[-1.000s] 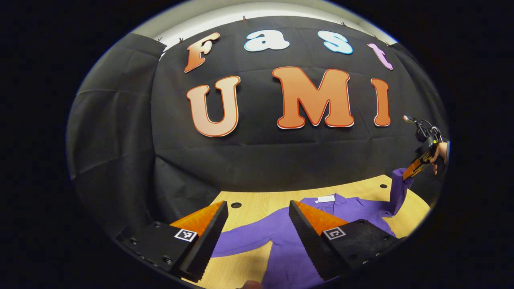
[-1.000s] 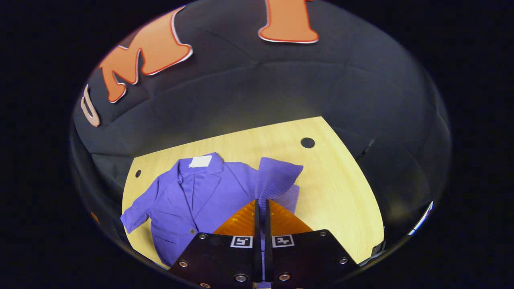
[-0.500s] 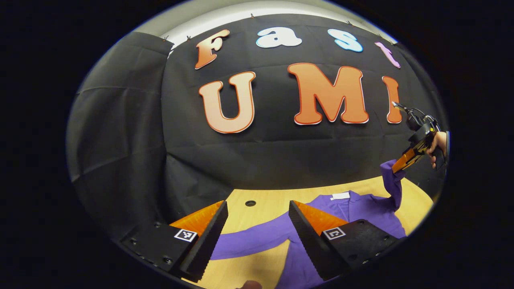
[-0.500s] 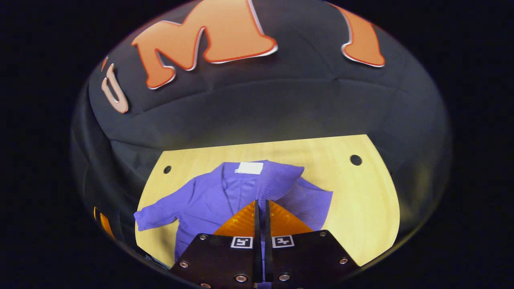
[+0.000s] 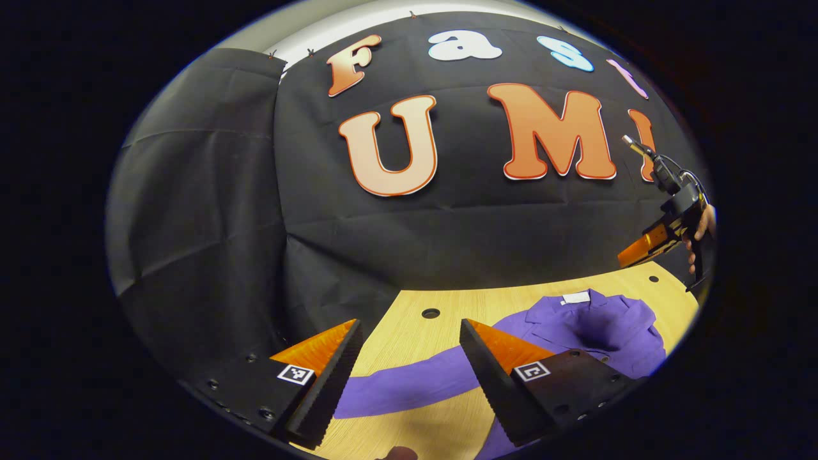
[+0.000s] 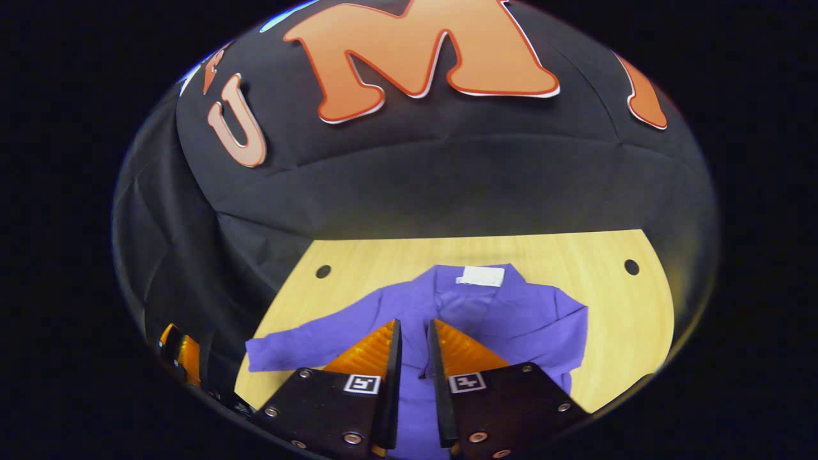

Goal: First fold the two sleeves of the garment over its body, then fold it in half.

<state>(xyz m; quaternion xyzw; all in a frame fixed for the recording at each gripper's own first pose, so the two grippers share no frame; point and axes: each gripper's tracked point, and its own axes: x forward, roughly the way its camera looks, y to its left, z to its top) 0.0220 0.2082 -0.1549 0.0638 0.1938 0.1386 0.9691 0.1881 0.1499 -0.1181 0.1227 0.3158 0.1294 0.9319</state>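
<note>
A staged recording booth rather than a lived-in room: wrinkled black cloth walls (image 5: 211, 211) clipped up along a pale upper wall (image 5: 358, 22), enclosing a light wooden tabletop (image 6: 549, 252) drilled with round holes (image 6: 631, 267).

The pale wooden table (image 6: 562, 300) has round holes near its far corners. A purple jacket (image 6: 511, 319) lies flat on it, collar and white label toward the far edge, one sleeve (image 6: 287, 342) stretched out sideways over bare wood, the other folded across its front
</note>
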